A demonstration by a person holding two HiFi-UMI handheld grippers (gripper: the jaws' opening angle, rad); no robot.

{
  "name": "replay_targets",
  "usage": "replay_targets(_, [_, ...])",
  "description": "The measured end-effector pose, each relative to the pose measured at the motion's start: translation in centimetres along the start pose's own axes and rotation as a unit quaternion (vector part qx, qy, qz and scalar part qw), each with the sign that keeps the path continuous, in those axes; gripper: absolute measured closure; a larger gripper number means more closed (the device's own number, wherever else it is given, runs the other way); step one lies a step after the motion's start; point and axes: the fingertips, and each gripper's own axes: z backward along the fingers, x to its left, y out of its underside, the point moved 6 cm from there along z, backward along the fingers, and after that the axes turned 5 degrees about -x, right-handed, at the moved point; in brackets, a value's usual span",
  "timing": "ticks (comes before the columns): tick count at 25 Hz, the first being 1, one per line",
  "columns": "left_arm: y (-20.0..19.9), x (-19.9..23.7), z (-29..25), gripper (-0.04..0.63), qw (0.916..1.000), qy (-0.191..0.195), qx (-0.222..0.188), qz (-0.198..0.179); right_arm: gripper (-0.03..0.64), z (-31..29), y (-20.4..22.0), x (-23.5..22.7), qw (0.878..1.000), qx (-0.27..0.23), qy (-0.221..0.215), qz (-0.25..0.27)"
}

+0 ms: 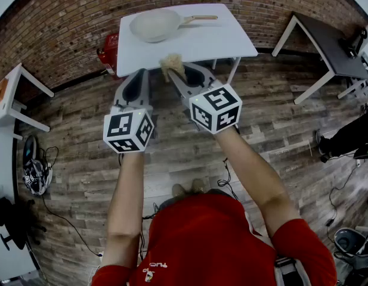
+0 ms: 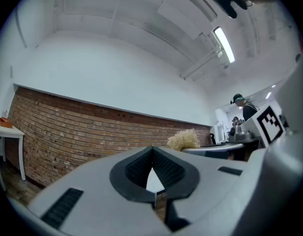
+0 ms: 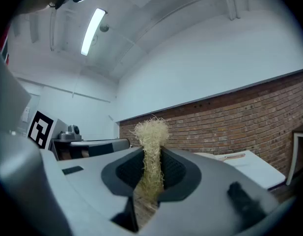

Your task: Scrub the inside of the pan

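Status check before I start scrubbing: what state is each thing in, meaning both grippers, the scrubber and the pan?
Left gripper: shut, nothing between its jaws, short of the table.
Right gripper: shut on the fibre scrubber.
Fibre scrubber: clamped, tuft sticking out past the jaw tips, not touching the pan.
Pan: upright on the white table, neither gripper touching it, handle toward the person's right.

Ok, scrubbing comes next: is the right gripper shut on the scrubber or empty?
Shut on it: the right gripper pinches the fibre scrubber between its jaws, tuft sticking out.
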Motion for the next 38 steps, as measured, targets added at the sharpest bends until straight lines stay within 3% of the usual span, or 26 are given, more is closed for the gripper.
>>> replay_targets(38, [0.6,-2.0,-5.8,0.581,0.9979,-0.052,0.005,-0.038,0.531,-0.4,-0.7,-8.0,0.999,-0.012,-0.036,-0.033])
